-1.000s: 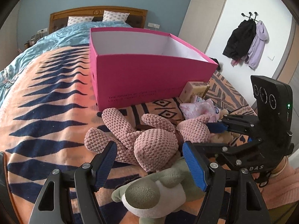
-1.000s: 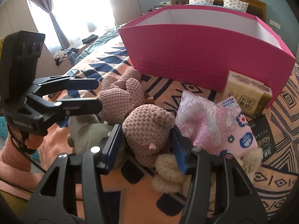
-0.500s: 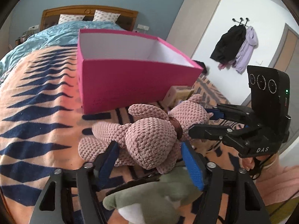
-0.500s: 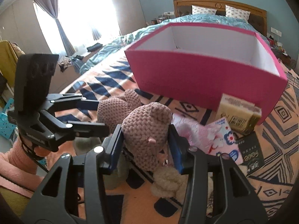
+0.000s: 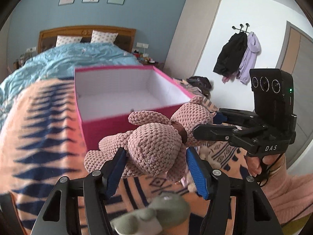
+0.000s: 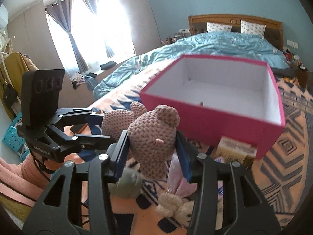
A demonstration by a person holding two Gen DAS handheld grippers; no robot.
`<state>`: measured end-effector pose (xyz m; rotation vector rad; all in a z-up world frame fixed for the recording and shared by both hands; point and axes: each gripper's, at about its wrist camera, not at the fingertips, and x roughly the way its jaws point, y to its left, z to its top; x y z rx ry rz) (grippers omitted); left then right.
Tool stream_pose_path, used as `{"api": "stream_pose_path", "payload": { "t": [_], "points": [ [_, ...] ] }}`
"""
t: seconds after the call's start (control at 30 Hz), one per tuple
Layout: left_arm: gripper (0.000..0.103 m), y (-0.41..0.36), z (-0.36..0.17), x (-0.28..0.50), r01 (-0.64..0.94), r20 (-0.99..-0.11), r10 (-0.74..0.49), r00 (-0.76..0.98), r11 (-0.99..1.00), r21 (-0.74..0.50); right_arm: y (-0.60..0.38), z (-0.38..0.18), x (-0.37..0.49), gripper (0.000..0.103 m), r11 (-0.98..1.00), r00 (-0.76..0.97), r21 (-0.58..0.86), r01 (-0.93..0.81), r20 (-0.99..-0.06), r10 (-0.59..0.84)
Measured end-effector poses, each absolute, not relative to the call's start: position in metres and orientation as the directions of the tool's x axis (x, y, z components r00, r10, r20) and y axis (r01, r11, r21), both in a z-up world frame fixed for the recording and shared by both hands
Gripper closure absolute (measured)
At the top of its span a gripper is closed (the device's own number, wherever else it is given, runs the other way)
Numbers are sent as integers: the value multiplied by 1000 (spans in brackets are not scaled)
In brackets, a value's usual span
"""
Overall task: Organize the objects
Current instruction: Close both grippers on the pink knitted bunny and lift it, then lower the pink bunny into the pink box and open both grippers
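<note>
A pink knitted bear (image 5: 156, 146) hangs in the air, held at both ends. My left gripper (image 5: 154, 156) is shut on its round body, blue pads pressing both sides. My right gripper (image 6: 152, 139) is shut on the bear's head (image 6: 154, 129). In the left wrist view the right gripper (image 5: 207, 124) reaches in from the right; in the right wrist view the left gripper (image 6: 103, 126) reaches in from the left. Just beyond the bear stands a pink box (image 5: 117, 69) with a white inside, open and empty (image 6: 215, 56).
On the patterned blanket (image 5: 45, 137) below lie a green plush (image 5: 156, 215), a yellow tissue pack (image 6: 234, 150) against the box, a pink floral packet (image 6: 180, 184) and a small beige plush (image 6: 170, 205). A blue duvet (image 6: 225, 43) and the headboard lie beyond.
Both grippers have risen together, lifting the bear off the blanket to about the height of the box's rim. The left jaws drew in on its body. The other items stayed down.
</note>
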<state>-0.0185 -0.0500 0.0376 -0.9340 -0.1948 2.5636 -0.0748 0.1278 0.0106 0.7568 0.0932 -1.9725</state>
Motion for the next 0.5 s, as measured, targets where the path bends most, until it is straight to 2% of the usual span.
{"api": "stream_pose_path", "payload": {
  "t": [0.37,0.5],
  "points": [
    [40,-55,94,-64,-310,-549,348,-760,-936,-165,123,67,-110,54,-495,-367,215,842,-445,-817],
    [40,-61,98,-94,-291,-558,339,-757,-940,-177,120,72,-133,54,-499,-368,232,835,-438,-820]
  ]
}}
